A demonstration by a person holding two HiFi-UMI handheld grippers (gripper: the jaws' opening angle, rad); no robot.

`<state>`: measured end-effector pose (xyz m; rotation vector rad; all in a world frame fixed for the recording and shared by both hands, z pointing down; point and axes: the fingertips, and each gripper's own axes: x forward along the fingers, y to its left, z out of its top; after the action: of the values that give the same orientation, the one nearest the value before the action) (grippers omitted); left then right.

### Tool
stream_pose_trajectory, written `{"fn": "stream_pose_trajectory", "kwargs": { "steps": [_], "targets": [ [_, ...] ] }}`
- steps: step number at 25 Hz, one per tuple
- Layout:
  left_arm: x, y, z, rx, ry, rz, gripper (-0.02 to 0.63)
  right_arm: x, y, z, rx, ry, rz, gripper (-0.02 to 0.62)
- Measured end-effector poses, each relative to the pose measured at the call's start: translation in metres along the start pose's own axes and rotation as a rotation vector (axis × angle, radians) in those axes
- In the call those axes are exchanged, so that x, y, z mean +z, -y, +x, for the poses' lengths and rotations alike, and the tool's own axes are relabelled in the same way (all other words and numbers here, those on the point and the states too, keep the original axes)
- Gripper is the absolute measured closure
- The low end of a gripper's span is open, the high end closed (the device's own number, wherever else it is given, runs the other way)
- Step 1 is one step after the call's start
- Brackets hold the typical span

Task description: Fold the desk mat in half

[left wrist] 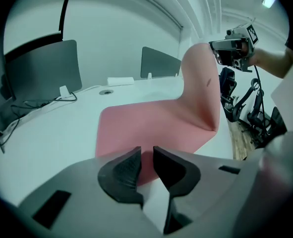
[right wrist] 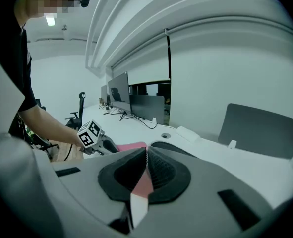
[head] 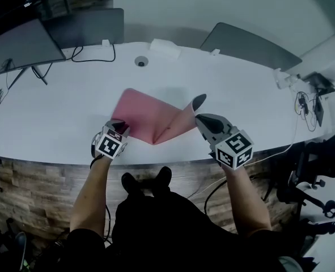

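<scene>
White surface [head: 54, 118] with pink mat [head: 139, 115]: left half flat, right end lifted, clenched in right gripper [head: 200, 111] jaws. Left gripper [head: 118, 127] jaws parted, empty, at near-left corner. Likely next: carry leftward along long axis.

Soft pink desk mat [head: 147, 118]: smooth, matt. Long white table [head: 65, 112]: smooth, faint sheen. Brown wood-grain front panel [head: 37, 180]: rough-looking. Jaws: black, ribbed, matt.

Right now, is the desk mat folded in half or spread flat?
Partway. The right gripper is shut on the desk mat, holding its right side raised and curled; the rest lies flat on the table.
</scene>
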<state>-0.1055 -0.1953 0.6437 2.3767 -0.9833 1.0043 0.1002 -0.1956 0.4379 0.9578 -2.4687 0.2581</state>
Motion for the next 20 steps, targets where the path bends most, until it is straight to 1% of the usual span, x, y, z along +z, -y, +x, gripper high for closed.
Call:
{"fn": "stream_pose_trajectory", "kwargs": {
  "steps": [4, 6, 9, 12, 15, 18, 20],
  "targets": [
    [0.004, 0.031, 0.005, -0.045, 0.025, -0.093, 0.559, 0.005, 0.021, -0.006, -0.054, 0.023, 0.018, 0.581],
    [0.01, 0.052, 0.01, -0.058, 0.037, -0.086, 0.579, 0.012, 0.023, -0.004, -0.044, 0.04, 0.022, 0.581],
    [0.021, 0.068, 0.018, -0.05, 0.087, -0.052, 0.588, 0.023, 0.001, 0.011, 0.037, 0.046, -0.038, 0.581],
    [0.022, 0.069, 0.018, -0.054, 0.113, -0.072, 0.588, 0.033, -0.028, 0.032, 0.113, 0.043, -0.103, 0.581],
    [0.019, 0.07, 0.014, -0.063, 0.114, -0.098, 0.588, 0.038, -0.058, 0.054, 0.193, 0.046, -0.112, 0.581],
    [0.022, 0.071, 0.012, -0.065, 0.147, -0.086, 0.588, 0.037, -0.087, 0.077, 0.267, 0.027, -0.131, 0.581],
    [0.018, 0.069, 0.009, -0.064, 0.145, -0.102, 0.588, 0.033, -0.104, 0.093, 0.31, 0.007, -0.131, 0.581]
  ]
}}
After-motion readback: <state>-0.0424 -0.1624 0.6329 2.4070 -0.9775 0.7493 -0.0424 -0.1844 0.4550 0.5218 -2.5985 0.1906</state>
